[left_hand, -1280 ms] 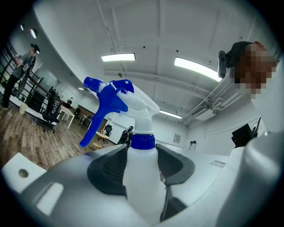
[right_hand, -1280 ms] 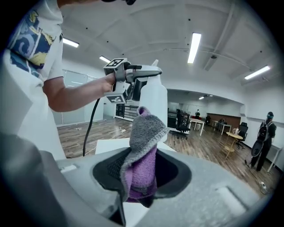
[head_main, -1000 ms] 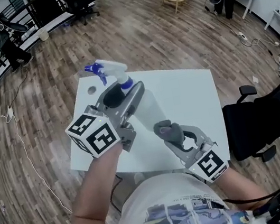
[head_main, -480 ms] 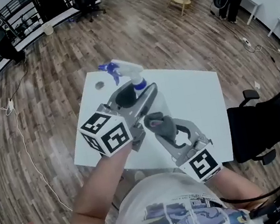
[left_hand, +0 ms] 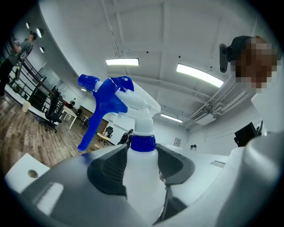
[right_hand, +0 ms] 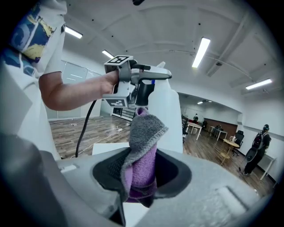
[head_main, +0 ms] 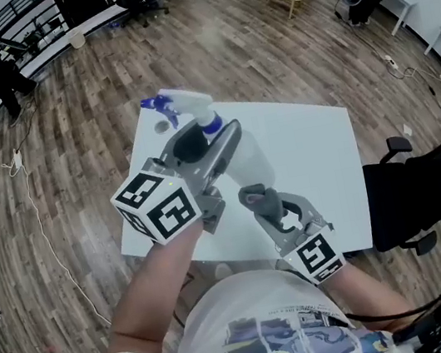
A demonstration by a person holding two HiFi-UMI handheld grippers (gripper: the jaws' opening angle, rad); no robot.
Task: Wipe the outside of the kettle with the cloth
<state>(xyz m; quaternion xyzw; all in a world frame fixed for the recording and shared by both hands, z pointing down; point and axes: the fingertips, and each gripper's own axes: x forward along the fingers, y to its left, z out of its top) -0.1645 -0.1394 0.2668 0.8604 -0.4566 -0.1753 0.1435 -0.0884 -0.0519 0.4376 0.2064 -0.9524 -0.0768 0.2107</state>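
White table (head_main: 319, 162), black office chair (head_main: 426, 190)

The spray bottle (left_hand: 140, 177) has a milky white body, a white head, and a deep blue collar, trigger and nozzle tip. The cloth (right_hand: 142, 146) is grey on its outer face and purple on the inner fold. The left tool (left_hand: 142, 164) and the right tool (right_hand: 142, 170) are both pale grey with black, finely textured pads, and each carries a white cube with black square markers. The counter (head_main: 307, 139) is plain white. The floor (head_main: 70, 139) is brown wood planks. The shirt (head_main: 275, 339) is white with a blue and yellow print.
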